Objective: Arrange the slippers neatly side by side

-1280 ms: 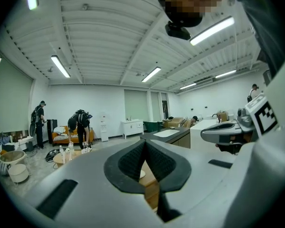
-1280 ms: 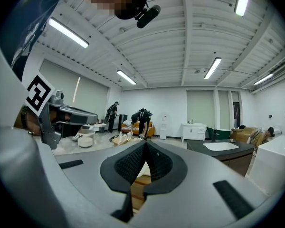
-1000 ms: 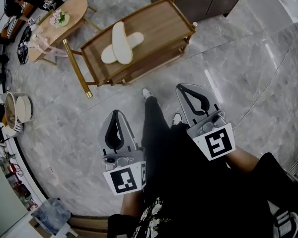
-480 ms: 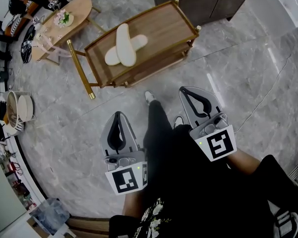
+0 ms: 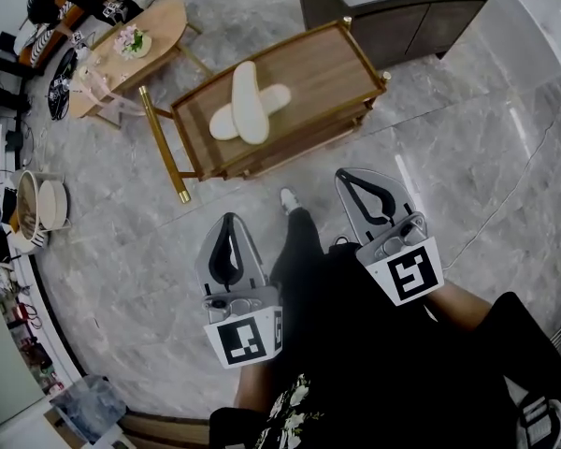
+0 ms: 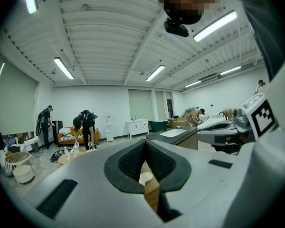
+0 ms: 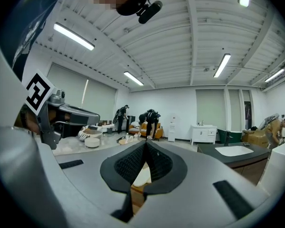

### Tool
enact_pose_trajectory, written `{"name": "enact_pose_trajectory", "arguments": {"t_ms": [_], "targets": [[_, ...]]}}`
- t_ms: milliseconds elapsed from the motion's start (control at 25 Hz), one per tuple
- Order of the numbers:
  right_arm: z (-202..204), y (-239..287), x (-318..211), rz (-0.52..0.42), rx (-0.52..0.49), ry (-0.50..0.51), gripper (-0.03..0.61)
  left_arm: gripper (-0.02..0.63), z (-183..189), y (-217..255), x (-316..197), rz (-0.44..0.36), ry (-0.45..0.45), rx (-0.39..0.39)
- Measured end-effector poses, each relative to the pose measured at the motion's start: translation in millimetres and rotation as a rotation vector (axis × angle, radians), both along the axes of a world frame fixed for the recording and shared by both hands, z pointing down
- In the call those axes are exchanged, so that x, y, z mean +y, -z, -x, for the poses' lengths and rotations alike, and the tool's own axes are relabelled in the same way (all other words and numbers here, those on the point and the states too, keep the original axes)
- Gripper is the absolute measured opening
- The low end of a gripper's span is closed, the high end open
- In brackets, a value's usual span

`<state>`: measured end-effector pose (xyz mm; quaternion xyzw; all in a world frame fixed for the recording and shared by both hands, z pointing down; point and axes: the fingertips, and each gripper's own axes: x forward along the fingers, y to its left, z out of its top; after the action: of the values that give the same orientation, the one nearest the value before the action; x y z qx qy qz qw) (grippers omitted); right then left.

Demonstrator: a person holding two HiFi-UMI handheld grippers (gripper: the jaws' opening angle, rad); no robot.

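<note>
Clenched, empty jaws well short of the crossed slippers

Left gripper [image 5: 226,221] and right gripper [image 5: 352,177] both have their jaws pressed together on nothing, near the person's legs [image 5: 304,251]. The two pale slippers [image 5: 251,103] lie crossed on the wooden cart [image 5: 327,64], far ahead. Best to step closer, open the jaws, and lift the upper slipper clear before straightening the lower.

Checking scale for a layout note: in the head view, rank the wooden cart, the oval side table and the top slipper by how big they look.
1. wooden cart
2. oval side table; it stands farther off, so its real size is unsure
3. top slipper
</note>
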<state>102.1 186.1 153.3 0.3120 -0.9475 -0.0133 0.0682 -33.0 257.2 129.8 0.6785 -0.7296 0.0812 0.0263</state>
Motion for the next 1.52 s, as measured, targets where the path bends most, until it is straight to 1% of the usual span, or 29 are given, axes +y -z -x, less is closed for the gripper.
{"name": "enact_pose_trajectory", "arguments": {"t_ms": [200, 320, 520, 840, 960, 1160, 1360, 1520], "targets": [[16.2, 3.6, -16.1, 0.002, -0.019, 0.008, -0.009, -0.012, 15.1, 0.5, -12.1, 0.003, 0.008, -0.014], [24.8, 7.9, -24.0, -0.002, -0.012, 0.005, -0.009, -0.012, 26.8, 5.5, -22.1, -0.006, 0.009, -0.009], [39.3, 17.8, -42.4, -0.022, 0.005, -0.018, -0.008, -0.012, 45.6, 15.9, -42.9, -0.031, -0.015, -0.009], [78.9, 25.3, -77.5, -0.044, 0.030, -0.032, -0.008, -0.012, 88.6, 8.1, -78.7, -0.006, -0.029, -0.001], [91.2, 20.8, -86.2, -0.025, 0.047, -0.040, -0.008, -0.012, 103.9, -0.1, -89.8, 0.016, -0.032, 0.010], [110.2, 16.0, -102.4, 0.000, 0.062, -0.062, -0.008, -0.012, 121.1, -7.8, -113.0, 0.026, -0.068, 0.024], [118.5, 8.4, -123.2, 0.010, 0.105, -0.100, -0.008, -0.012, 136.4, -22.5, -134.9, 0.045, -0.097, 0.061], [122.9, -2.8, -133.8, 0.016, 0.138, -0.128, -0.009, -0.012, 146.9, -29.6, -146.9, 0.058, -0.125, 0.056]]}}
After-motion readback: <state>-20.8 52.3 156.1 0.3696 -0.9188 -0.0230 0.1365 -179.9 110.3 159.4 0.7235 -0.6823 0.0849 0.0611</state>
